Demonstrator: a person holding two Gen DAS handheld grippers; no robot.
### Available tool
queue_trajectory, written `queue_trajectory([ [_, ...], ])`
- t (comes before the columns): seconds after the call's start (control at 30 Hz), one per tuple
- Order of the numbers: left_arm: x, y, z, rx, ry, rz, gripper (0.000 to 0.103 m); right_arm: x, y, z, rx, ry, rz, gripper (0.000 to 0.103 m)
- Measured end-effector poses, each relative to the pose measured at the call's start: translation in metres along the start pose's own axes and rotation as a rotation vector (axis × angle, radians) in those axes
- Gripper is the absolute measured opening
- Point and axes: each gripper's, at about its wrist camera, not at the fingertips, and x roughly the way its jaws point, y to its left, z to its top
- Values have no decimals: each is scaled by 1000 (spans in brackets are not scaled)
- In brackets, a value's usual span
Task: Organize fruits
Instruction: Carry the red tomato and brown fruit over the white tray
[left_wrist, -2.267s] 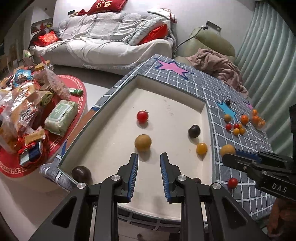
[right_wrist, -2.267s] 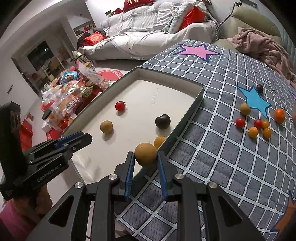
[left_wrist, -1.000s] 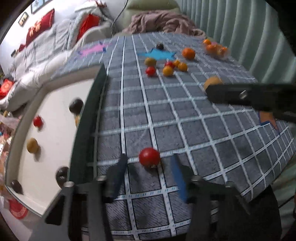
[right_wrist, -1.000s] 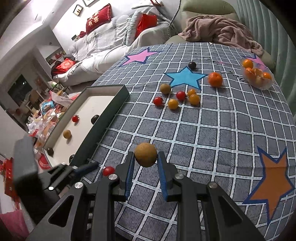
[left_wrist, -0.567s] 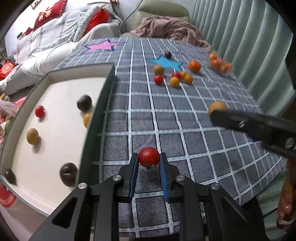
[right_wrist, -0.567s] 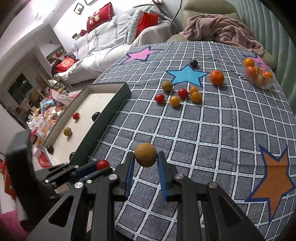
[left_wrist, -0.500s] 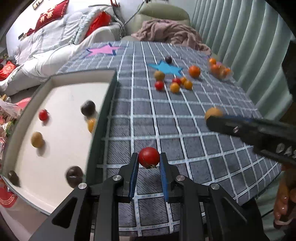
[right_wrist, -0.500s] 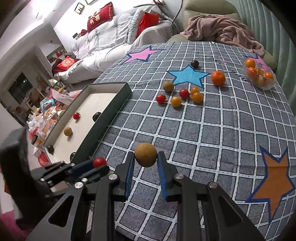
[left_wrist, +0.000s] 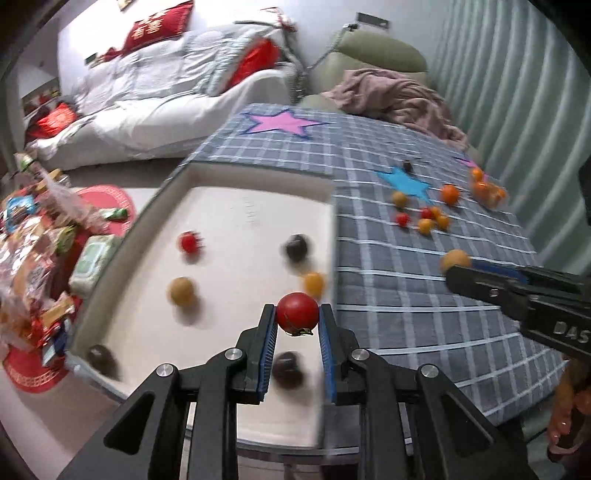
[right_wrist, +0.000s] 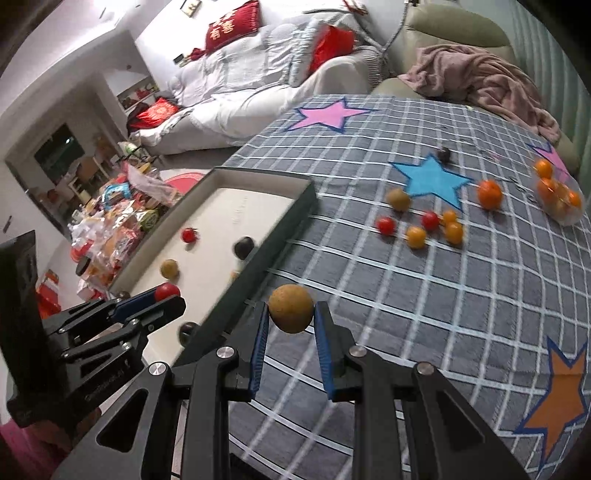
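Note:
My left gripper (left_wrist: 297, 318) is shut on a red cherry tomato (left_wrist: 297, 309) and hangs over the near right part of the white tray (left_wrist: 229, 221). The right wrist view shows that gripper (right_wrist: 162, 295) with the tomato (right_wrist: 167, 291) at the tray's near end. My right gripper (right_wrist: 289, 314) is shut on a tan round fruit (right_wrist: 290, 308) above the checked cloth, just right of the tray's dark wall (right_wrist: 266, 266). Several fruits lie in the tray: a red tomato (left_wrist: 188, 242), a tan fruit (left_wrist: 181, 290), a dark plum (left_wrist: 296, 246), a yellow tomato (left_wrist: 314, 282).
Loose tomatoes and oranges (right_wrist: 424, 225) lie on the star-patterned cloth (right_wrist: 406, 295) at the far right, beside a clear bag of oranges (right_wrist: 557, 195). A heap of snack packets (left_wrist: 40, 251) sits on a low red table to the left. A sofa stands behind.
The left gripper closed on the red tomato on the cloth, lifted it and swung left over the tray. The right gripper, still holding the tan fruit, drifted left toward the tray's wall.

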Motion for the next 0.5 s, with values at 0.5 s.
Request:
queue_trajectory([
  [0.5, 27, 64, -12, -86, 79, 169, 24, 70, 77, 21, -150, 108, 65, 27],
])
